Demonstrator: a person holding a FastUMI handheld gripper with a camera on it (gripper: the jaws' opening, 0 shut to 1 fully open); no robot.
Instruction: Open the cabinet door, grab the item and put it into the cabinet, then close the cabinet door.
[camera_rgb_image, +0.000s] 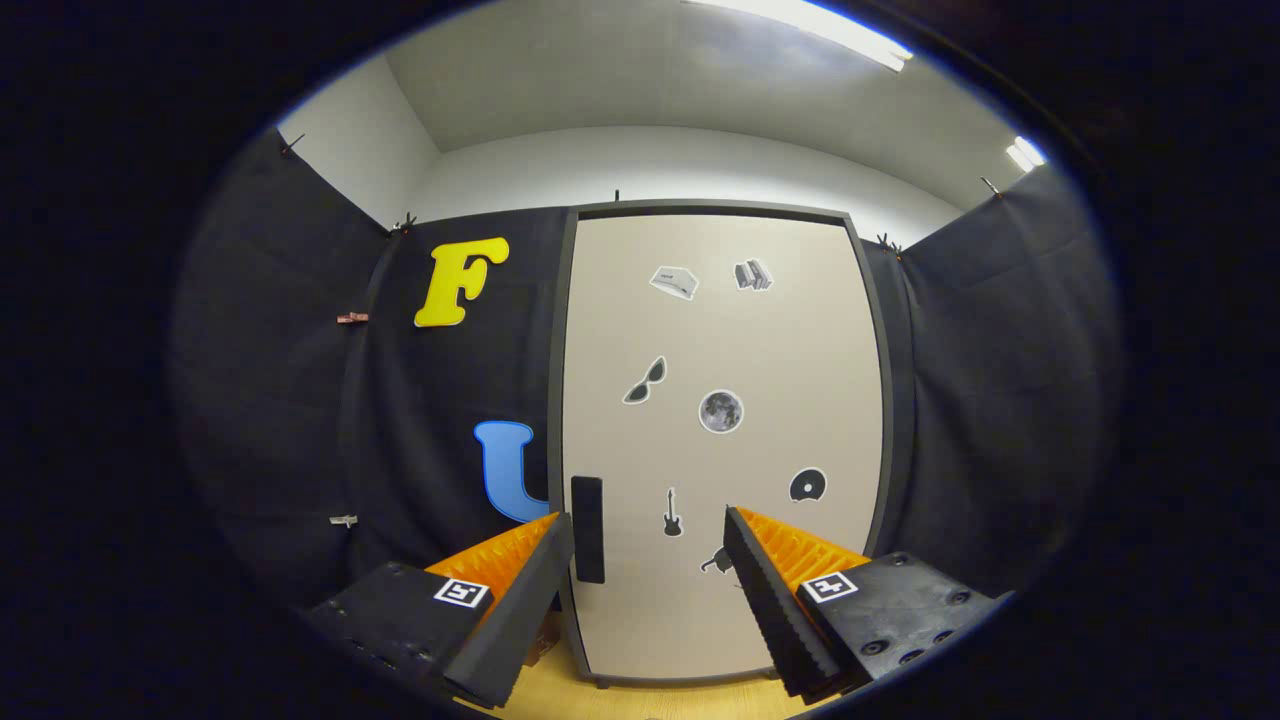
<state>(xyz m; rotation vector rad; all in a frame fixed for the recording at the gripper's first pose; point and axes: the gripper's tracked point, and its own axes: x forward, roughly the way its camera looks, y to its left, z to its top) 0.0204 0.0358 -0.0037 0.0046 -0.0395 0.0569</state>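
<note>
We held the gripper (648, 580) facing the cabinet (570, 420), fingers spread apart, nothing between them. The cabinet door (790, 350) was closed, a flat pale panel with small stickers, standing on the wooden tabletop (680, 700). The dark vertical handle (587, 528) sat low on the door's left edge, just ahead of our left finger (520, 600) and left of the gap between the fingers. We judged the door stiff, light and hinged on the right, so the handle was the place to grip: fingers closed across its narrow width, then pulled toward us. Its smooth face could slip under a shallow pinch. We couldn't tell where the item was.
</note>
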